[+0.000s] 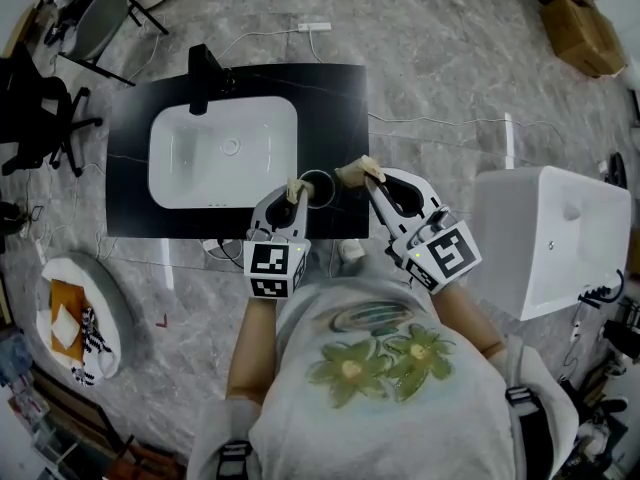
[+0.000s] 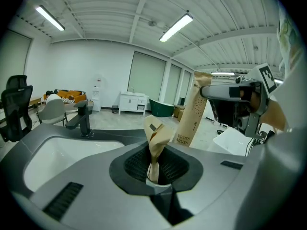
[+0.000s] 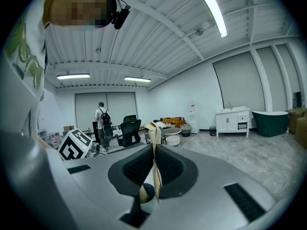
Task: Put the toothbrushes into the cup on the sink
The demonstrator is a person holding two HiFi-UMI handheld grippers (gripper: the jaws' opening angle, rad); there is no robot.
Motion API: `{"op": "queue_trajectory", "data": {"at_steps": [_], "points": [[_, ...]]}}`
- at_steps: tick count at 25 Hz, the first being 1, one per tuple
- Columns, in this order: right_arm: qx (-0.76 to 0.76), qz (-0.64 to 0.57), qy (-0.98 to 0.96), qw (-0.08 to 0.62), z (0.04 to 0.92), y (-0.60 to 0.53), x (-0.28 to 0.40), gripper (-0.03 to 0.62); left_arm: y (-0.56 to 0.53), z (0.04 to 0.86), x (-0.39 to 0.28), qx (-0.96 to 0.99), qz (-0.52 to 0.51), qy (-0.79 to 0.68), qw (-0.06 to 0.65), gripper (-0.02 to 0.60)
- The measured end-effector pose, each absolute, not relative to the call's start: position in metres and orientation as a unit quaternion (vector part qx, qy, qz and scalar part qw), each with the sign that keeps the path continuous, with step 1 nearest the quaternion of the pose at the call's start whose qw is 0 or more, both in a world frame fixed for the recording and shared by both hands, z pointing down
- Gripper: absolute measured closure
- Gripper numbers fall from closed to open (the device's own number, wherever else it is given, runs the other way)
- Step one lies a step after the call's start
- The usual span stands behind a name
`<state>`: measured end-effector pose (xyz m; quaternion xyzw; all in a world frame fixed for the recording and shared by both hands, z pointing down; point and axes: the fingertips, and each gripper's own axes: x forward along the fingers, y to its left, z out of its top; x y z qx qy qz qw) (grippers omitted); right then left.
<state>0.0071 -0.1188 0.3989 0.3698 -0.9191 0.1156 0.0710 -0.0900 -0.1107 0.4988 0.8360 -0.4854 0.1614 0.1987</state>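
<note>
Pinching a crumpled brown paper toothbrush packet [image 2: 157, 140], the fingers [image 2: 135, 165] of your left gripper [image 1: 292, 197] are drawn nearly together on it, and it stands up out of them. Your right gripper [image 1: 366, 175] has its fingers [image 3: 135, 168] closed on a flat brown paper toothbrush packet [image 3: 154, 152], seen edge-on. Between the two packets sits the dark round cup [image 1: 316, 186], the left packet just beside its rim, the right one near its other side. The cup stands on the black surface [image 1: 335, 98], close to its front edge and just off the front right corner of the white basin [image 1: 222, 153]; a black tap [image 1: 203, 76] rises at the back left. Your right gripper hangs over the surface's right front corner. Past that edge, bare grey marbled floor [image 1: 430, 58] lies open as far as the white tub [image 1: 545, 233]. White cables [image 1: 430, 121] cross the floor behind, and black office chairs [image 1: 40, 118] crowd the left.
</note>
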Motion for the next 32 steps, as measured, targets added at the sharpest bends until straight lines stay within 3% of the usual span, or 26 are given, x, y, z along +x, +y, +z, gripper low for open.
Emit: {"op": "queue_trajectory", "data": {"at_steps": [32], "points": [[0.365, 0.117, -0.921, 0.074, 0.399, -0.115, 0.010, 0.548, -0.110, 0.537, -0.085, 0.818, 0.228, -0.503, 0.158, 0.507]]}}
